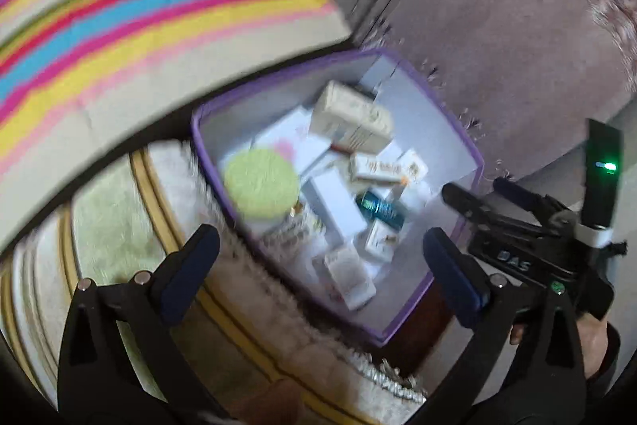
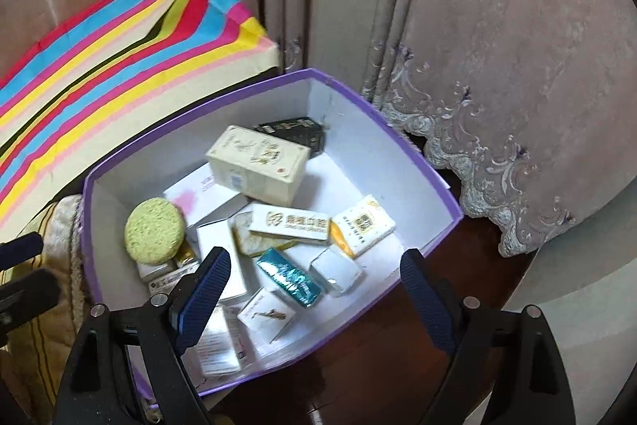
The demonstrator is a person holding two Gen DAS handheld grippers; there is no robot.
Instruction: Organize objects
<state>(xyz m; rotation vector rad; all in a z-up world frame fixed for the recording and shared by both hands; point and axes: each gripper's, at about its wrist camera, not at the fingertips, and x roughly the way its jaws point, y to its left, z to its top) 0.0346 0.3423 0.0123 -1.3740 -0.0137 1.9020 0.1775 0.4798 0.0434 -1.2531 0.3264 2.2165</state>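
A white box with a purple rim (image 1: 438, 130) (image 2: 374, 154) sits on the floor. In it lie several small cartons, a round green sponge (image 1: 260, 182) (image 2: 154, 230), a cream carton (image 1: 354, 118) (image 2: 258, 162), a teal foil packet (image 1: 376, 206) (image 2: 288, 275) and a black carton (image 2: 294, 130). My left gripper (image 1: 320, 239) hangs open over the box's near left side, with nothing between its fingers. My right gripper (image 2: 316, 259) is open above the near part of the box and holds nothing. Each gripper also shows in the other's view: the right gripper (image 1: 479, 188) and the left gripper (image 2: 24, 265).
A striped, many-coloured cloth (image 1: 119, 26) (image 2: 99, 66) covers something just left of the box. Pinkish curtains with lace trim (image 2: 477, 46) hang behind it. A cream rug (image 1: 119, 226) lies at the near left, dark wooden floor (image 2: 378, 365) at the near right. A hand (image 1: 589, 337) grips the right tool.
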